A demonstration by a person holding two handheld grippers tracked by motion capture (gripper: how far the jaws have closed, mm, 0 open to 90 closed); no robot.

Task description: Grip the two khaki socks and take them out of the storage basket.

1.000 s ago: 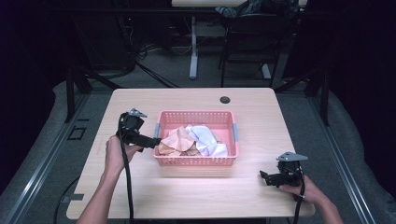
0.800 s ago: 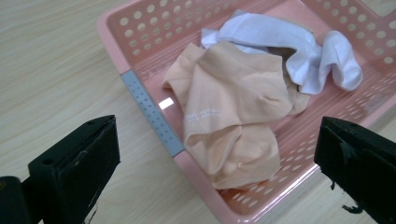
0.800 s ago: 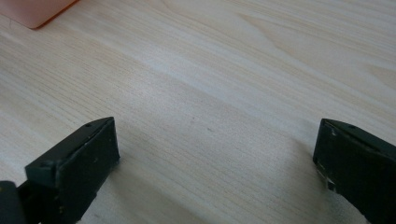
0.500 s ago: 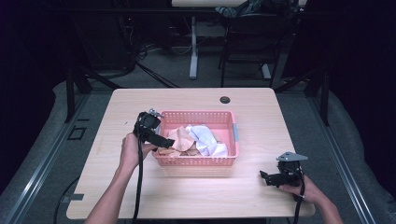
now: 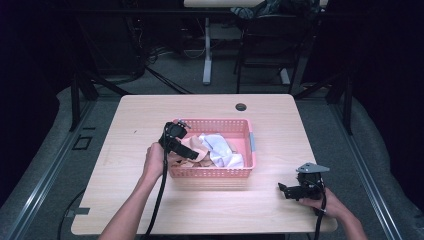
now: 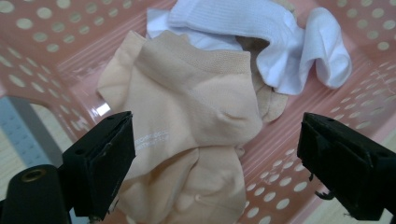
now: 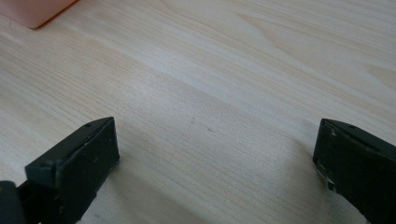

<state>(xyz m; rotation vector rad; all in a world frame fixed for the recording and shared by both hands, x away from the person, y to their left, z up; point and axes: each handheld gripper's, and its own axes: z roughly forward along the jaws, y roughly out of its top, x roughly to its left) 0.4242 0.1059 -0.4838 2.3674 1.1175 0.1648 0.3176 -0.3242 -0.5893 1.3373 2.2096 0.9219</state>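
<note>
A pink perforated basket (image 5: 210, 172) sits mid-table and holds a peach sock (image 5: 192, 145) and a white sock (image 5: 222, 152). My left gripper (image 5: 194, 153) reaches over the basket's left rim, tilted down at the peach sock. In the left gripper view its jaws (image 6: 215, 126) straddle the peach sock (image 6: 196, 107) without touching it. They have just been closing a little and stand wide apart. The white sock (image 6: 280, 42) lies beyond. My right gripper (image 5: 284, 189) rests low over the table at the front right, open (image 7: 215, 135), with bare wood between its jaws.
The wooden table (image 5: 145, 115) has a round black grommet (image 5: 241, 106) near its far edge. A corner of the basket (image 7: 37, 11) shows at the top left of the right gripper view. Dark floor, cables and furniture legs lie beyond the table.
My left gripper has moved right and down, from beside the basket's left end to over the rim and onto the peach sock. The right gripper has stayed put.
</note>
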